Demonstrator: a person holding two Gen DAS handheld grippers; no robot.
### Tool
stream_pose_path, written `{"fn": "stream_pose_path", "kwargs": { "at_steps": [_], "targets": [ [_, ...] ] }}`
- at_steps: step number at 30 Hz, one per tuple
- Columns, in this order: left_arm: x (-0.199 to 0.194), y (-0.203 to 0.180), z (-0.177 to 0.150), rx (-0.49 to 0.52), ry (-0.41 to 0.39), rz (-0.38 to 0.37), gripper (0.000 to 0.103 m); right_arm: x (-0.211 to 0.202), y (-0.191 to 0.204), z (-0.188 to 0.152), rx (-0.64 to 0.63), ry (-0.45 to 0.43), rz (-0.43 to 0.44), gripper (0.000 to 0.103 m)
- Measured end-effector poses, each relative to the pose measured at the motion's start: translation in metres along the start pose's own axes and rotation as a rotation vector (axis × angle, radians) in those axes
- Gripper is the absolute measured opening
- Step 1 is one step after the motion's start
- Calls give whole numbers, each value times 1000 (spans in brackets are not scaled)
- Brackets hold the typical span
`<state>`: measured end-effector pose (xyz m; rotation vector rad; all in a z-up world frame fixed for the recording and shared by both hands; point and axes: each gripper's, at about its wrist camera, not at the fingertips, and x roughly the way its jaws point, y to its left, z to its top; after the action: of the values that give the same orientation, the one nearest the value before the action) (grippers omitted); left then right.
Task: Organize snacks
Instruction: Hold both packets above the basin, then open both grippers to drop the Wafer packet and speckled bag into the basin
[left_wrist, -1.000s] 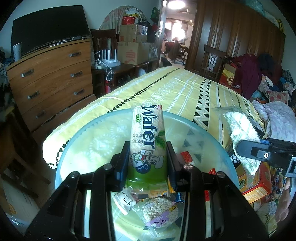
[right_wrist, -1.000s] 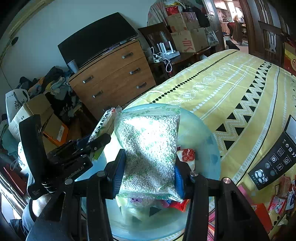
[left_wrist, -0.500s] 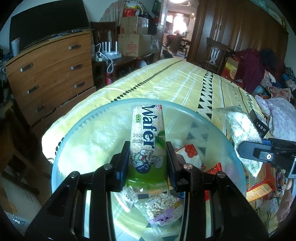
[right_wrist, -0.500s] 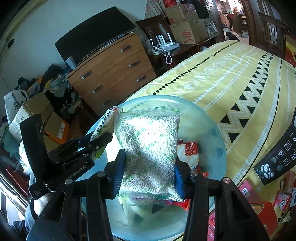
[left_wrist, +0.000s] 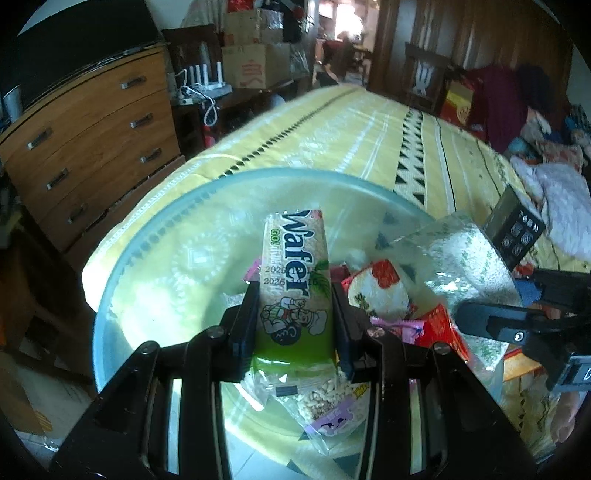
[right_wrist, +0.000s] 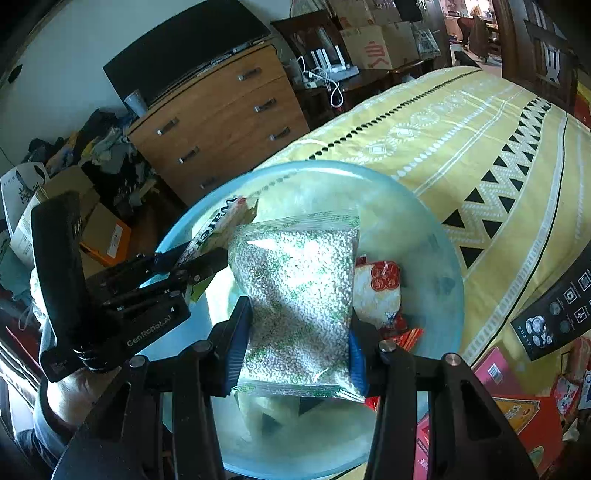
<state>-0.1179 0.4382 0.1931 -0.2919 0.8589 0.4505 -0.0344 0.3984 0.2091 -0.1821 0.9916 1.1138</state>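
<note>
My left gripper is shut on a green wafer pack and holds it over a clear round bowl on the bed. My right gripper is shut on a clear bag of small white and green pellets above the same bowl. In the bowl lie a red and white snack pack, a puffed snack bag and other wrappers. The left gripper with the wafer pack shows at the left of the right wrist view. The pellet bag shows at the right of the left wrist view.
The bowl sits on a yellow patterned bedspread. A black box with icons lies at its right, with red and orange snack boxes in front. A wooden dresser stands to the left, beyond the bed's edge.
Both grippers have moved forward and down over the bowl with their packs. The bowl now fills more of both views and more of its contents show.
</note>
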Motion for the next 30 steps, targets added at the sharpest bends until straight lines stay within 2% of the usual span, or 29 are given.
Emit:
{"fn": "stream_pose_path", "kwargs": {
  "at_steps": [4,5,6,8,10,12,20,27,29,30],
  "targets": [
    [2,-5,-1,22,21,9,37,6,-2,-3,1,17,-1,50],
    [2,-5,-1,25,27,12,41,7,-3,-4,2,21,-1,50],
    [2,-5,-1,24,29,14,52,9,-4,-4,3,25,0,50],
    [1,-4,0,20,24,17,65,11,-5,-5,6,33,-1,51],
    [0,-4,0,16,21,19,69,12,-7,-6,12,35,-1,52],
    [2,-4,1,12,23,22,79,13,-8,-7,17,37,-1,52],
    [3,-2,1,-5,32,43,89,16,-8,-12,7,42,-17,60],
    [4,-6,2,4,30,67,99,12,-1,-21,-46,11,-95,67],
    [3,-4,2,-4,22,70,103,8,4,-23,-72,-15,-146,78],
    [2,-3,2,-11,18,71,103,6,5,-24,-83,-30,-167,81]
  ]
}}
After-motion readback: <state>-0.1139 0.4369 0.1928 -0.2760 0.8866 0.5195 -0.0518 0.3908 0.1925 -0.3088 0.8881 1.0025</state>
